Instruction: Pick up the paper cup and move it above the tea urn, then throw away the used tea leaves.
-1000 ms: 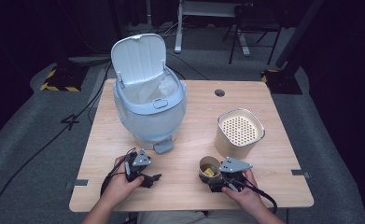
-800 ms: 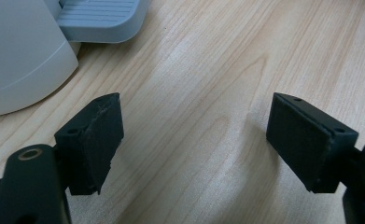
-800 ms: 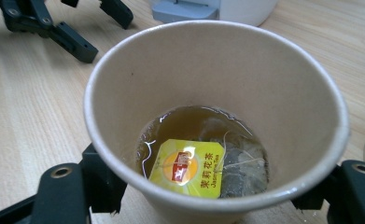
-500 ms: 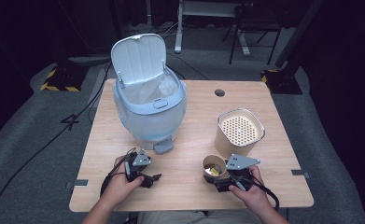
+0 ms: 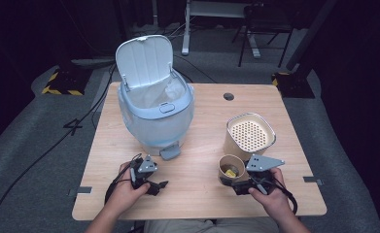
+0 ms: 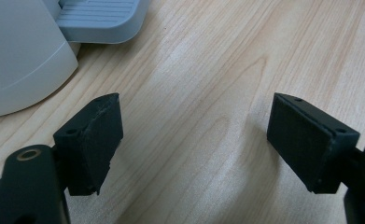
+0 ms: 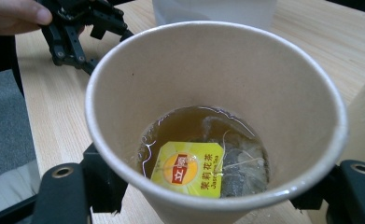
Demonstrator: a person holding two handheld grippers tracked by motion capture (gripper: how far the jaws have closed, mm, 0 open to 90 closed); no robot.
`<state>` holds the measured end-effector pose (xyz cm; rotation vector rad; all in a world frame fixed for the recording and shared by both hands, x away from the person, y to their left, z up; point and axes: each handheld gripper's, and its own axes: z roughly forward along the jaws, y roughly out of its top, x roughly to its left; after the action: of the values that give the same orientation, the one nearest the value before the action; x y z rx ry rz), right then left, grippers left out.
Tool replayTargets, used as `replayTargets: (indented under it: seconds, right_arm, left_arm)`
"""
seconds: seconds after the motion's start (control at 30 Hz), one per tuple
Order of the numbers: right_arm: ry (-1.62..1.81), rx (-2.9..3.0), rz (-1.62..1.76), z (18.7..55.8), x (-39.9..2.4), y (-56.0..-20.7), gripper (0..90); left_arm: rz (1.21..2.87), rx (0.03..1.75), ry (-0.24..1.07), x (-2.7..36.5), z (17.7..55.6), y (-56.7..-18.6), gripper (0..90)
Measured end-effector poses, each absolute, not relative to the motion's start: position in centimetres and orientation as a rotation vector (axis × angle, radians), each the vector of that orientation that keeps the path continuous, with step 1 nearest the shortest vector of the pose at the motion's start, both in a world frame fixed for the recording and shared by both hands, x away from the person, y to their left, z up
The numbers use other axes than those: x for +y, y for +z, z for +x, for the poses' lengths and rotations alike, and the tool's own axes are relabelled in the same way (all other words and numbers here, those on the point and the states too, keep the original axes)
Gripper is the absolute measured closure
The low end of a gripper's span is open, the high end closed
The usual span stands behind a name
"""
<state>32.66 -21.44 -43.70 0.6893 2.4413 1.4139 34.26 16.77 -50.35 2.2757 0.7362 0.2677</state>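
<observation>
Centrally, a tan paper cup [image 7: 216,116] with a rolled rim and smooth tapered wall sits between the jaws of the right gripper [image 7: 213,196], which close on its sides. It holds brown tea, a soaked tea bag [image 7: 238,168] and that bag's glossy yellow tag [image 7: 188,169], printed with a red mark and the words Jasmine Tea. In the high view the cup [image 5: 232,169] stands on the pale wood-grain table [image 5: 202,116], near its front edge and just in front of a cream canister [image 5: 250,136] with rounded corners and a perforated top. Half a second ago the cup and right gripper [image 5: 240,185] were at much the same spot; a second ago both were slightly further left, away from the canister.

Left of the cup, well apart, the left gripper [image 5: 153,184] rests in the person's left hand [image 5: 127,191], unmoved over that second. Its jaws stand wide apart over bare wood, their flat black pads [image 6: 94,142] matte and slightly chipped. Beyond it is a rounded pale blue plastic pedal bin [image 5: 156,114], lid raised, lined with a white bag [image 5: 161,92], its ribbed pedal [image 6: 98,18] pointing toward the front edge.
</observation>
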Motion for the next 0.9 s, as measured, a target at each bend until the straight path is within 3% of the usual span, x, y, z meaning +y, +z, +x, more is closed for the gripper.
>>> replayTargets:
  seconds: [0.5, 0.9]
  right_arm:
    - [1.419, 2.401, 0.641, 33.9, -22.9, -39.4, 29.3]
    - [1.374, 2.401, 0.623, 36.9, -23.8, -34.5, 29.5]
  left_arm:
    - [2.275, 0.753, 0.27, 16.7, 34.4, -50.4, 16.1]
    - [2.278, 0.756, 0.272, 16.7, 34.3, -50.4, 15.2]
